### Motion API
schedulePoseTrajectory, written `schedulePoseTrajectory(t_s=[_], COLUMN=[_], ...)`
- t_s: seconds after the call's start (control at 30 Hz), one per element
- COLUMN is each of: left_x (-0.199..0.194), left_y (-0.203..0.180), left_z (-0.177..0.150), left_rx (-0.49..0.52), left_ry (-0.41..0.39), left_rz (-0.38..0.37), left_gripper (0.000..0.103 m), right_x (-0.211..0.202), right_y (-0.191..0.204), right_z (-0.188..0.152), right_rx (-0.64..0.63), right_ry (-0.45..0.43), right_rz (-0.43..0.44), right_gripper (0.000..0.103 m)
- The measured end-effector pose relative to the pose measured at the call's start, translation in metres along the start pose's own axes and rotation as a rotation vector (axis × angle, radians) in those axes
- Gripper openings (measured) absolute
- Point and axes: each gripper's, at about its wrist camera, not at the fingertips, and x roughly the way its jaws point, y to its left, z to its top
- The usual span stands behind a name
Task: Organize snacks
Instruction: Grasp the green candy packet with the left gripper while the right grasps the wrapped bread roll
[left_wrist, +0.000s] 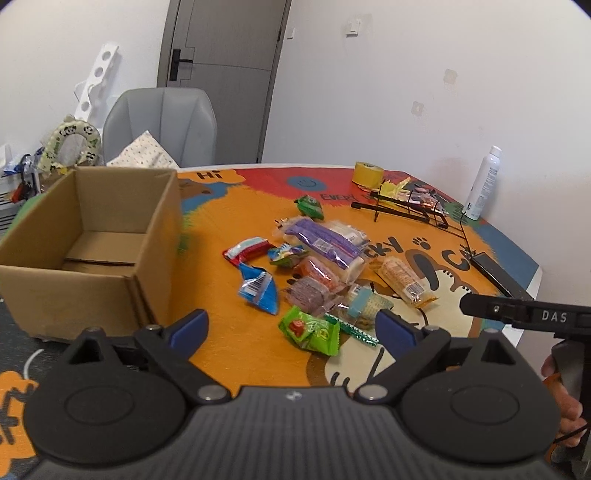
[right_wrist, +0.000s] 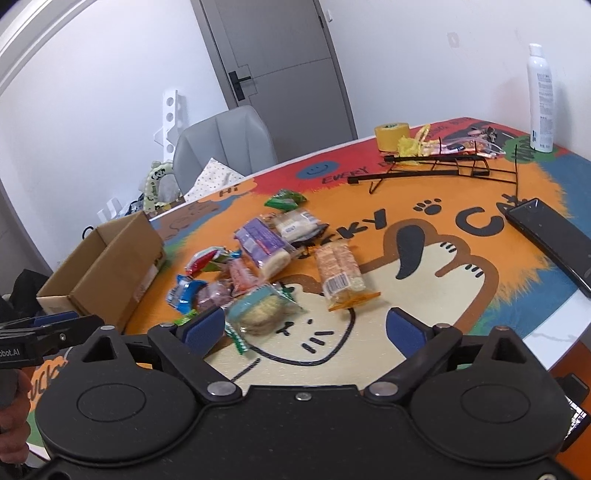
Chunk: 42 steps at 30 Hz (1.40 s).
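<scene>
Several wrapped snacks lie in a pile on the orange cartoon table mat (left_wrist: 229, 332): a purple bread pack (left_wrist: 321, 243), a blue packet (left_wrist: 258, 290), a green packet (left_wrist: 310, 330), an orange cracker pack (left_wrist: 404, 280) and a round cookie pack (right_wrist: 258, 314). An empty open cardboard box (left_wrist: 88, 240) stands left of the pile. My left gripper (left_wrist: 291, 328) is open and empty, just short of the green packet. My right gripper (right_wrist: 306, 328) is open and empty, its left finger beside the cookie pack.
A black wire rack (right_wrist: 439, 162), a yellow tape roll (right_wrist: 391, 134), a white spray bottle (right_wrist: 541, 99) and a black phone (right_wrist: 550, 240) sit at the table's far right. A grey chair (left_wrist: 162, 125) stands behind the box. The table edge runs along the right.
</scene>
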Motion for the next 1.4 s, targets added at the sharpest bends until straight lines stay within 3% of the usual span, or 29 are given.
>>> schedulePoseTrajectory(t_s=[0.13, 0.43, 0.93, 1.27, 1.4], left_x=[0.017, 0.062, 0.111, 0.116, 0.114], left_y=[-0.001, -0.004, -0.008, -0.011, -0.004], left_z=[0.000, -0.003, 0.008, 0.003, 0.002], left_rx=[-0.013, -0.029, -0.023, 0.012, 0.004], left_ry=[0.018, 0.076, 0.125, 0.153, 0.171], left_rz=[-0.013, -0.002, 0.079, 0.130, 0.146], left_gripper=[0.086, 0.072, 0.072, 0.073, 0.074], right_x=[0.013, 0.045, 0.083, 0.105, 0.105], right_y=[-0.011, -0.026, -0.041, -0.038, -0.027], right_z=[-0.001, 0.000, 0.016, 0.025, 0.018], right_rx=[0.036, 0.048, 0.062, 0.009, -0.061], right_ry=[0.012, 0.029, 0.036, 0.030, 0.034], right_rz=[0.004, -0.028, -0.067, -0.109, -0.150], right_gripper=[0.087, 0.082, 0.082, 0.082, 0.072])
